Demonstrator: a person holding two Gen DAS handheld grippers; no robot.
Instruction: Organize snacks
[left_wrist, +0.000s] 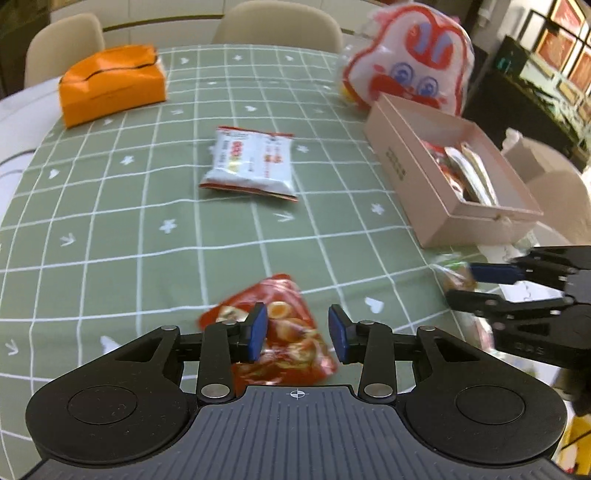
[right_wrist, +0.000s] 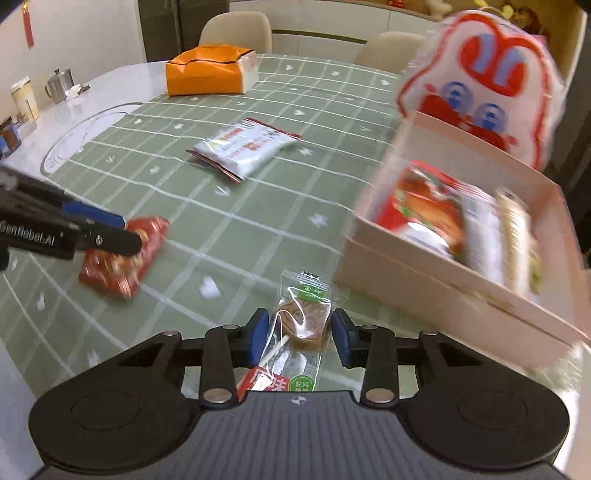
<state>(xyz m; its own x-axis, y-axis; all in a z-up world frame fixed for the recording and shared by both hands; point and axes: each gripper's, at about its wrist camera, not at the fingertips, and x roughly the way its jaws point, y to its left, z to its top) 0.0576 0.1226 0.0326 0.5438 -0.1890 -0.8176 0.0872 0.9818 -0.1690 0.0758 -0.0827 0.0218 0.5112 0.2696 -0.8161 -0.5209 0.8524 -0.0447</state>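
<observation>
- Some packets already lie in the pink box (right_wrist: 461, 295), right of my jaws.
- My left gripper (left_wrist: 298, 332) straddles the red packet (left_wrist: 284, 332), apparently ungripped (blurred).
- My right gripper (right_wrist: 299, 336) straddles the clear packet (right_wrist: 303, 317), pads apart.
- The white packet (left_wrist: 251, 162) waits ahead on the desk (left_wrist: 110, 221).

Pink box (right_wrist: 458, 295), right of right wrist frame: smeared by motion, packets inside unreadable. Red snack packet (left_wrist: 284, 332), low centre of left wrist frame: blurred, near end hidden behind gripper body. Clear-wrapped lollipop (right_wrist: 299, 325): lower end likewise covered. Right gripper (left_wrist: 476, 286) cut by frame edge.
</observation>
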